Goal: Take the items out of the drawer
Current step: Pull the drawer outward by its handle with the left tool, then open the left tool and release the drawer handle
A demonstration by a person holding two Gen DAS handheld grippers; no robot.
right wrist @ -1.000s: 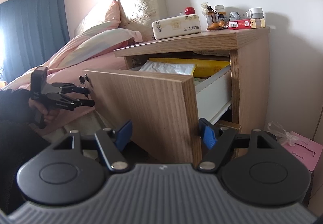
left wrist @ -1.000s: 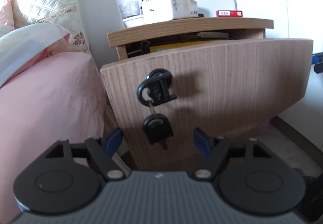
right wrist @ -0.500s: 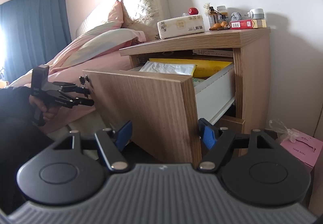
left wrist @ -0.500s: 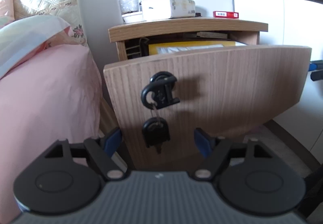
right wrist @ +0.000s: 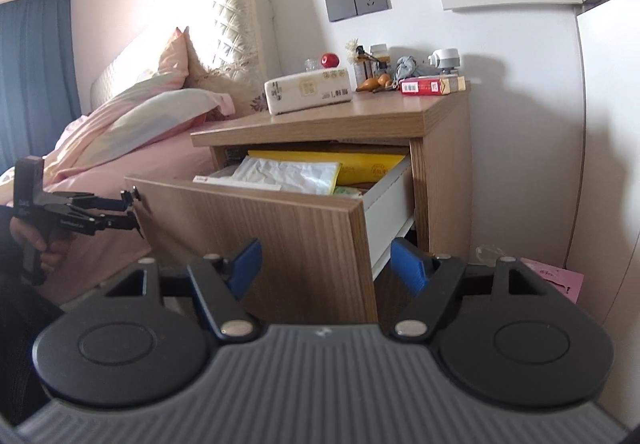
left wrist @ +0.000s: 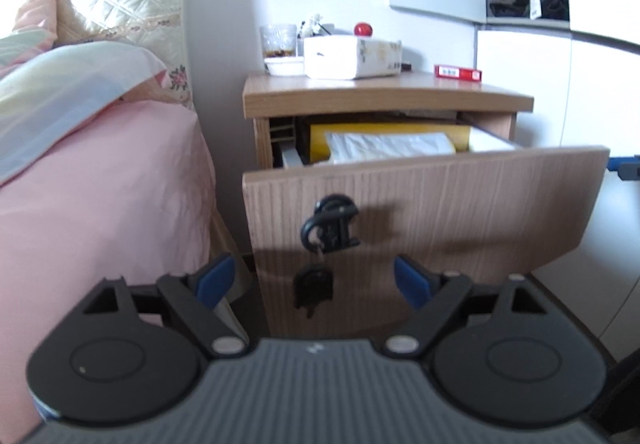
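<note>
— Beside the bed (left wrist: pixel 100 179), where was the drawer (left wrist: pixel 424 203)?
— Pulled out of the nightstand (right wrist: pixel 360 119), with a key (left wrist: pixel 330 228) hanging from its front.
— Inside?
— Held a yellow envelope (right wrist: pixel 360 163) under a white bag (right wrist: pixel 288 173).
— Left gripper (left wrist: pixel 314 280)?
— Hovered in front of the key, fingers (left wrist: pixel 212 280) spread wide, gripping nothing.
— Right gripper (right wrist: pixel 326 264)?
— Faced the drawer's corner, fingers (right wrist: pixel 408 268) likewise wide apart and holding nothing.
— On top?
— Carried a tissue box (right wrist: pixel 308 89) and red pack (right wrist: pixel 432 85).
</note>
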